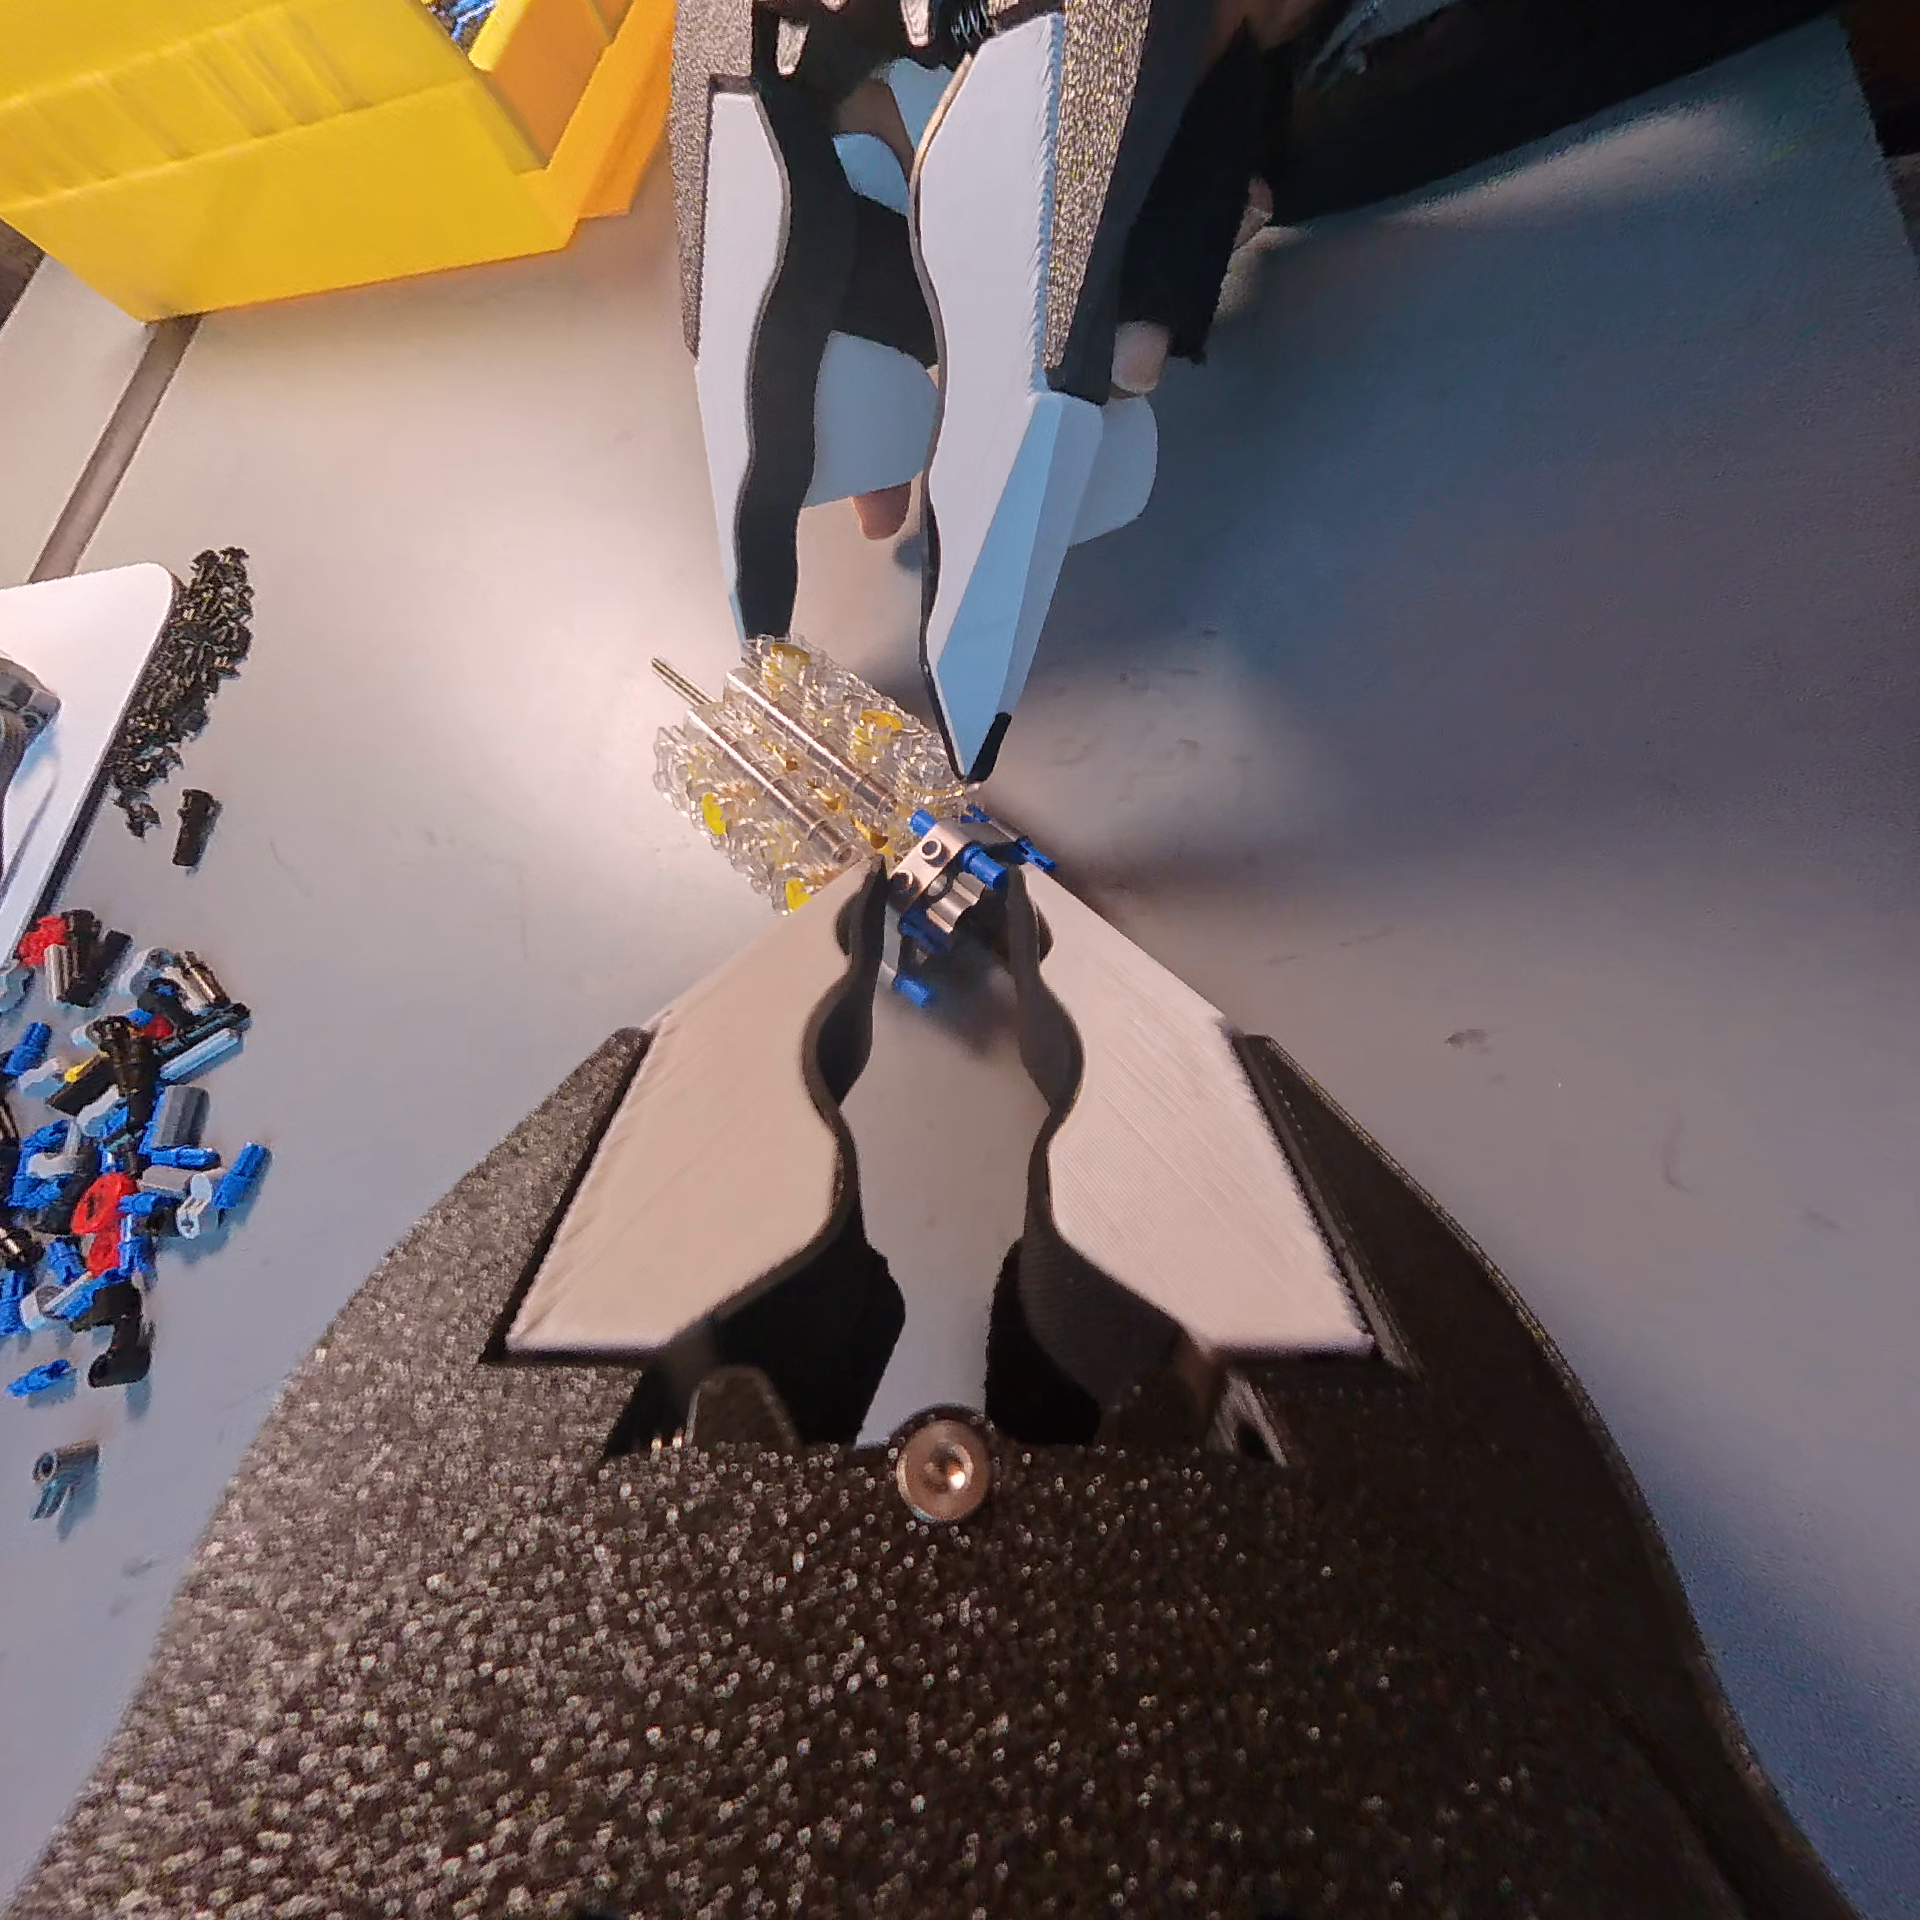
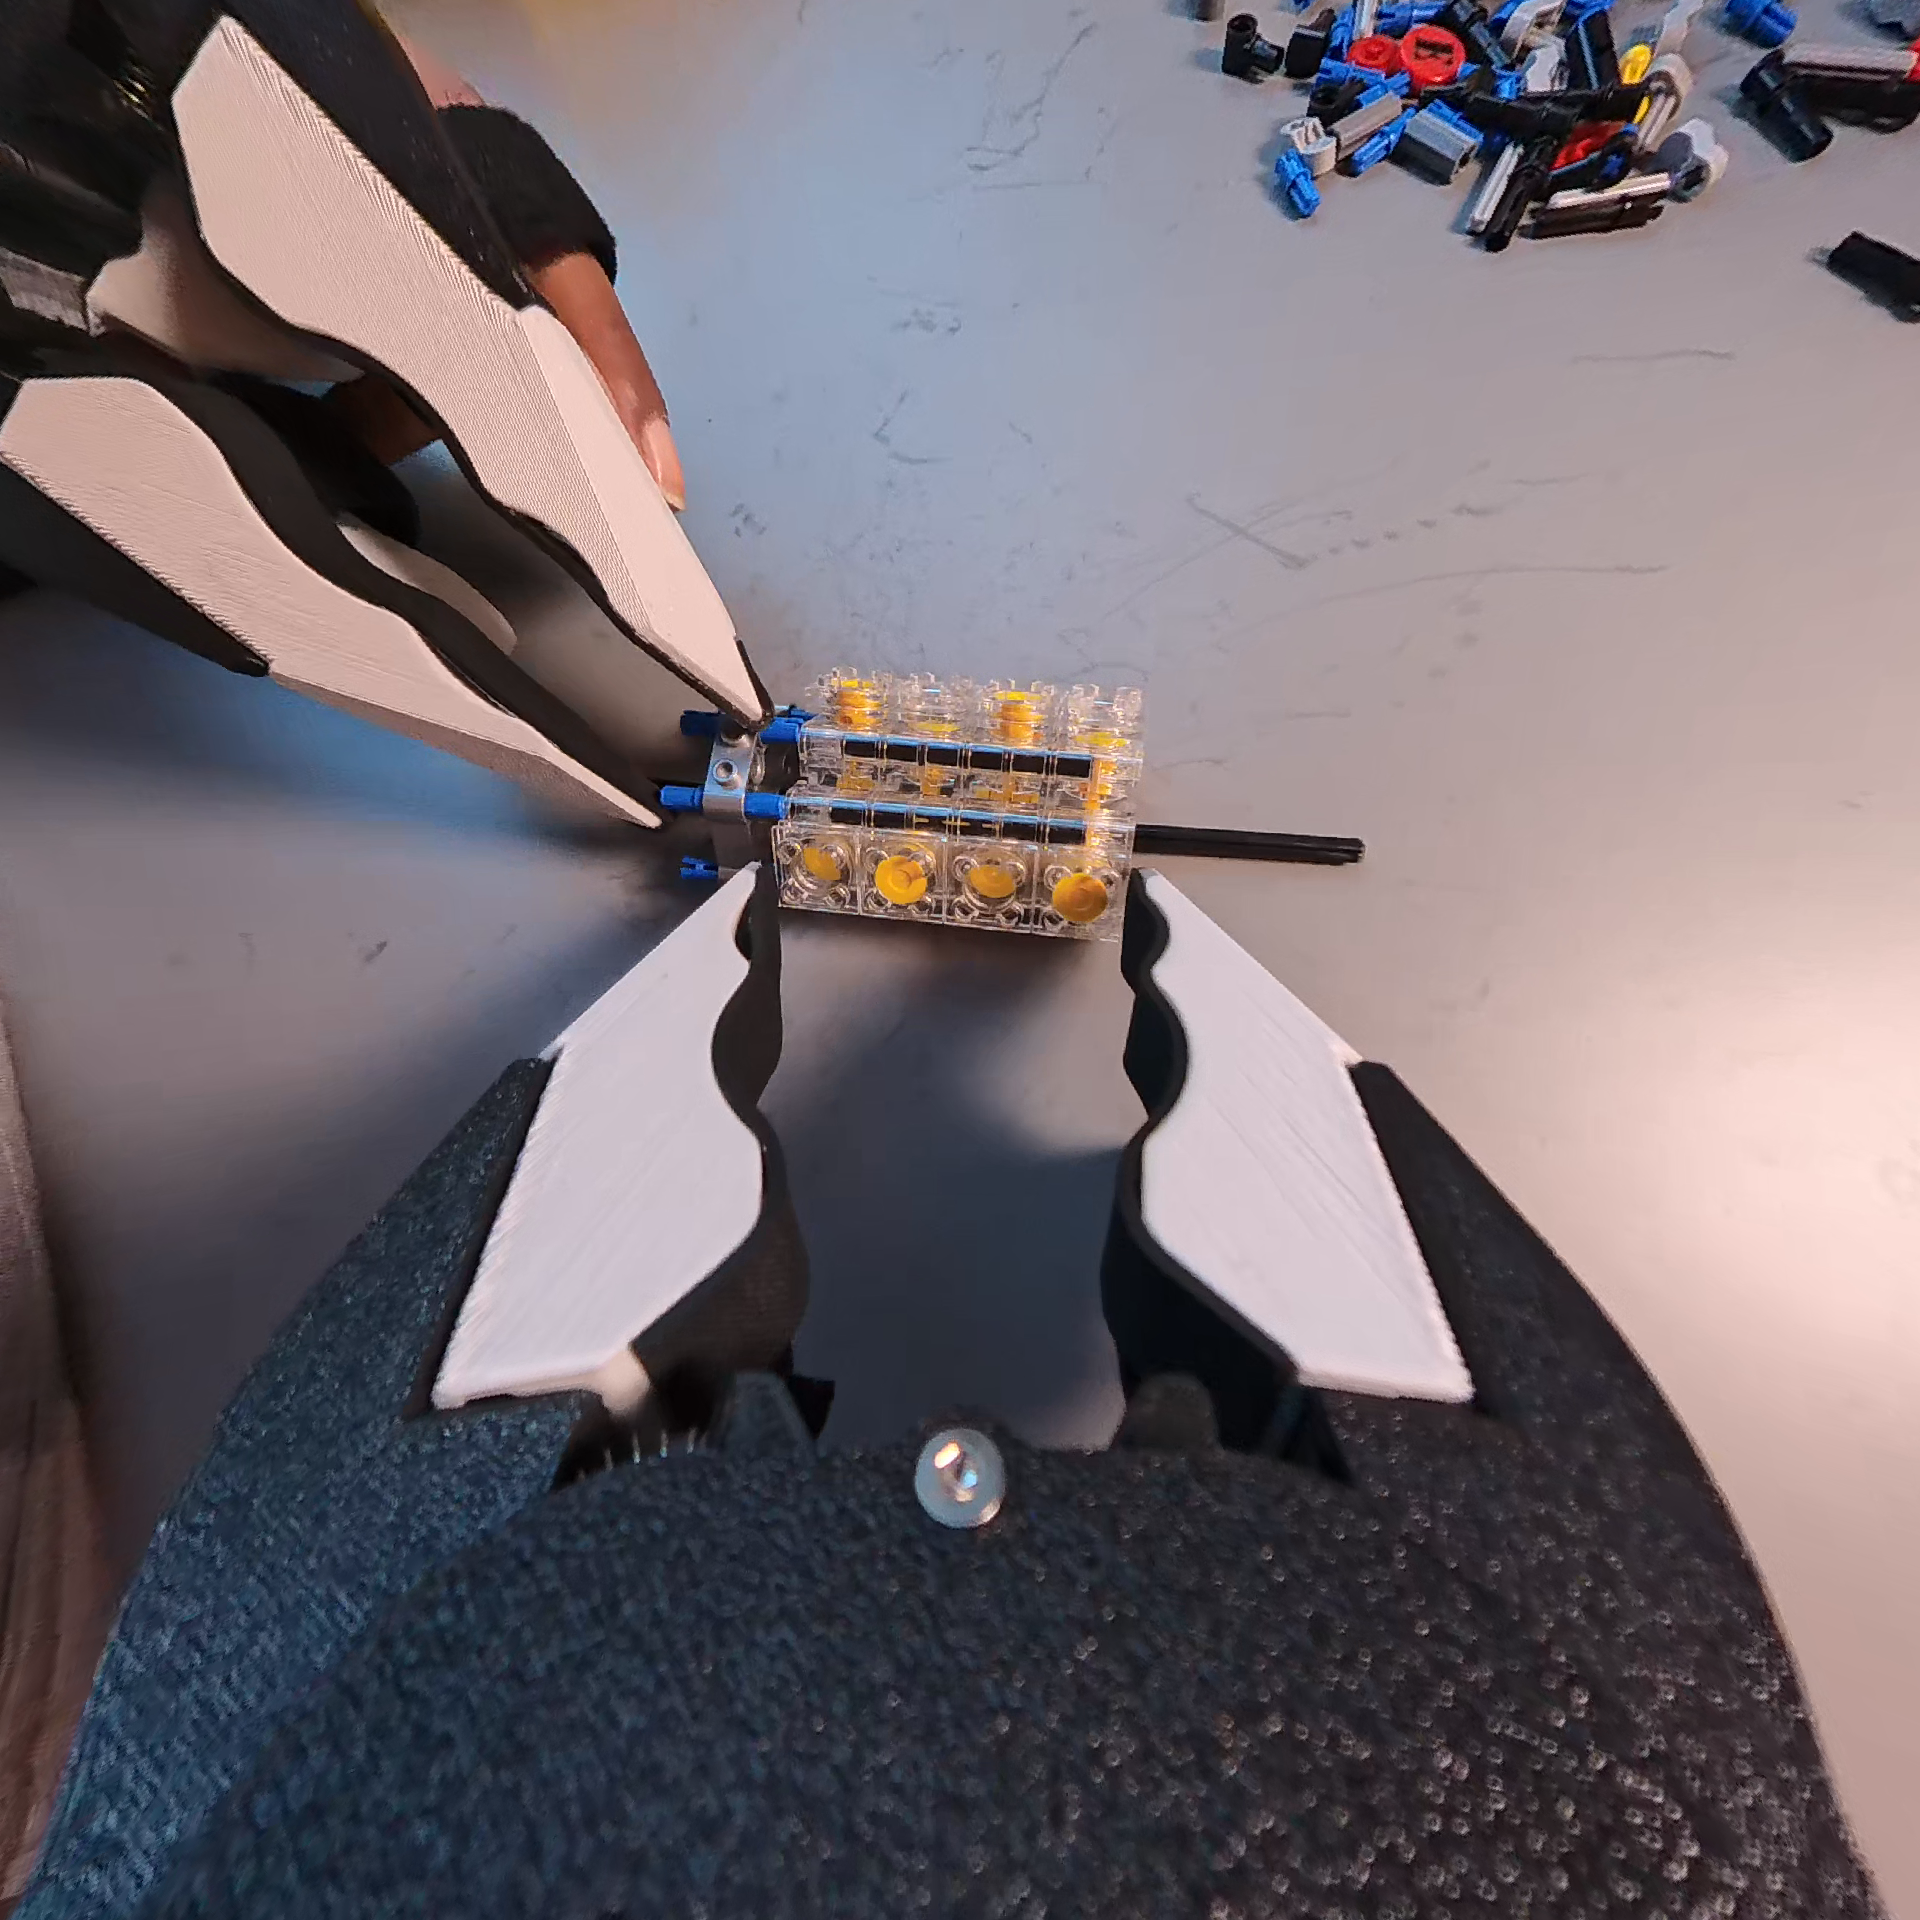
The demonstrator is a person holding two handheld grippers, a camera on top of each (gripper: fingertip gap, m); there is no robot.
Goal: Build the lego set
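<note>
Your left gripper pinches the grey-and-blue end piece; your right gripper gapes wide, empty, straddling the clear yellow-studded block lying crosswise.

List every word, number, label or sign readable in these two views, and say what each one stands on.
None can be read.
The white sheet at the left edge carries a printed picture, no legible text.
The clear-and-yellow brick assembly, the loose pile of small plastic parts and the yellow bin show no markings.
</note>
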